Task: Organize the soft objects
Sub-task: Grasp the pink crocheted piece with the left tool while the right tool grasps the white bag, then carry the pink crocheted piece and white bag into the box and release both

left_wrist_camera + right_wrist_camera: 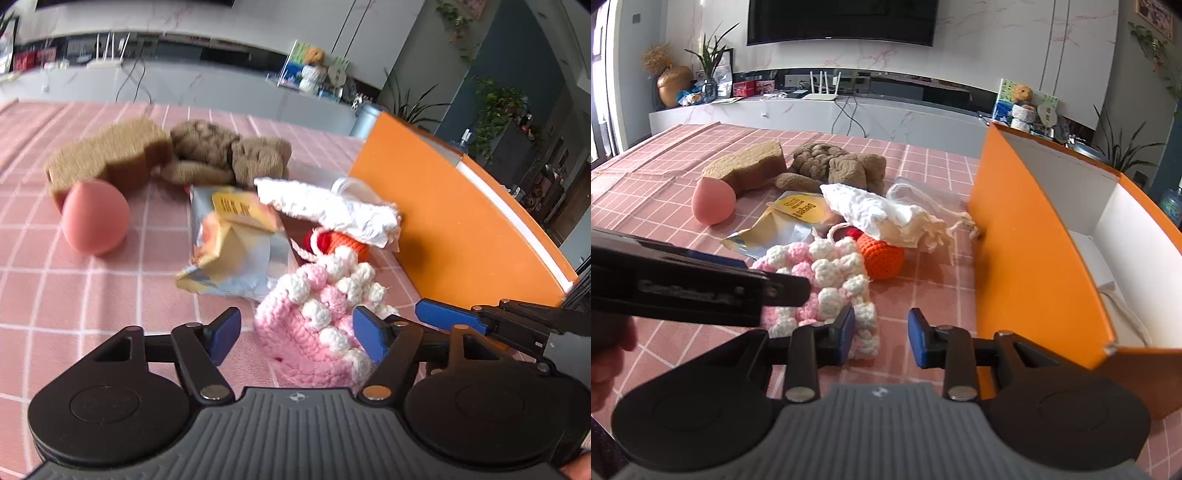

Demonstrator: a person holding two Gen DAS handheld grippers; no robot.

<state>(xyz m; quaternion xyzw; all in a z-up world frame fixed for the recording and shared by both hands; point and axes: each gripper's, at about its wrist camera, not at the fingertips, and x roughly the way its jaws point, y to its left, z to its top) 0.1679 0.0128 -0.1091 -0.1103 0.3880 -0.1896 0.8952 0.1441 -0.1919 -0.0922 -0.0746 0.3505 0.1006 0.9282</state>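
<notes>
pink crochet pouch (317, 328) between open left jaws; right jaws just beside its edge

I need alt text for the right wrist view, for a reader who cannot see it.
The right gripper hovers open over a pink checked tablecloth, its left finger beside a pink-and-white crocheted piece. Behind lie an orange crocheted ball, a white drawstring pouch and a pink egg-shaped sponge; an open orange box stands right.

Left tongs (295, 330) and right tongs (881, 338) side by side, jaws parted.
</notes>
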